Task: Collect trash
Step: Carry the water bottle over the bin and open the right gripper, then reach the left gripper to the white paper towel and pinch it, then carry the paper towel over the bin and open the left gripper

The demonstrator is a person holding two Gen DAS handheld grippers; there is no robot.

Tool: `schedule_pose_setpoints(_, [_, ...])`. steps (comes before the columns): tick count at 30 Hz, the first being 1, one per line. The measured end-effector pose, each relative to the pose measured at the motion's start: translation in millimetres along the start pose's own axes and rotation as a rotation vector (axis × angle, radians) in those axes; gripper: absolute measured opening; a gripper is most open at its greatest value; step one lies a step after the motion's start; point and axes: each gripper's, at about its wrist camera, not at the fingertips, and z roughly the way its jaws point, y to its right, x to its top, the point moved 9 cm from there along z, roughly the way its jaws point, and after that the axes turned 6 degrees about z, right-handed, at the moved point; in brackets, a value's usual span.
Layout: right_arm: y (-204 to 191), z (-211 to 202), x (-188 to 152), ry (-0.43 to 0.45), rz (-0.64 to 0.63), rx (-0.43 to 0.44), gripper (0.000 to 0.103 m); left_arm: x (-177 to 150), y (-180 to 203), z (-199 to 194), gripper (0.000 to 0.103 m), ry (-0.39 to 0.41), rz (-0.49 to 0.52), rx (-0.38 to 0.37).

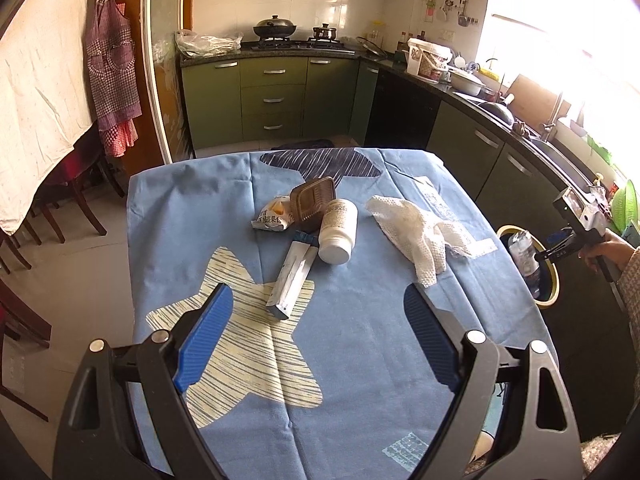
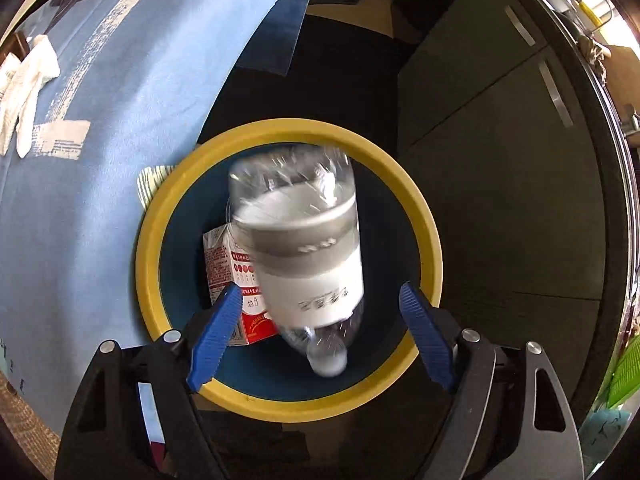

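My left gripper [image 1: 318, 296] hangs open over the blue tablecloth [image 1: 360, 360] with nothing between its fingers. Ahead of it lie a flattened silver tube [image 1: 292, 280], a white pill bottle [image 1: 338, 232], a brown plastic tub [image 1: 312, 202], a snack wrapper [image 1: 274, 216] and a crumpled white paper towel [image 1: 416, 232]. My right gripper [image 2: 320, 292] points down over the yellow-rimmed bin [image 2: 288, 128]. A clear plastic bottle [image 2: 304, 240] with a white label, blurred, sits between its open fingers; the pads stand clear of it. A red and white carton [image 2: 228, 264] lies in the bin.
The bin [image 1: 554, 280] stands on the floor at the table's right edge, with dark green kitchen cabinets [image 1: 496, 152] just beyond it. A person's hand [image 1: 600, 248] holds the right gripper there. Wooden chairs [image 1: 60, 208] stand left of the table.
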Motion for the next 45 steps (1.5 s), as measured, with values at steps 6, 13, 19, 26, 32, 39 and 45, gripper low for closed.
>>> schedule_pose_setpoints(6, [-42, -37, 6, 0.135, 0.041, 0.064, 0.08, 3, 9, 19, 0.084, -0.038, 0.04, -0.004])
schedule_pose_setpoints(13, [-90, -56, -13, 0.238, 0.129, 0.19, 0.08, 29, 67, 72, 0.084, -0.114, 0.172, -0.109])
schedule_pose_setpoints(19, [-103, -71, -54, 0.304, 0.202, 0.243, 0.08, 57, 122, 141, 0.084, -0.175, 0.238, -0.137])
schedule_pose_setpoints(26, [-112, -78, -102, 0.352, 0.309, 0.302, 0.081, 66, 137, 217, 0.061, -0.292, 0.183, -0.152])
schedule_pose_setpoints(32, [-114, -76, -129, 0.381, 0.378, 0.332, 0.082, 59, 143, 241, 0.053, -0.345, 0.182, -0.155])
schedule_pose_setpoints(39, [-108, -69, -138, 0.379, 0.442, 0.334, 0.085, 50, 152, 245, 0.008, -0.378, 0.194, -0.195])
schedule_pose_setpoints(45, [-104, -70, -139, 0.384, 0.451, 0.314, 0.085, 65, 168, 219, 0.005, -0.317, 0.239, -0.209])
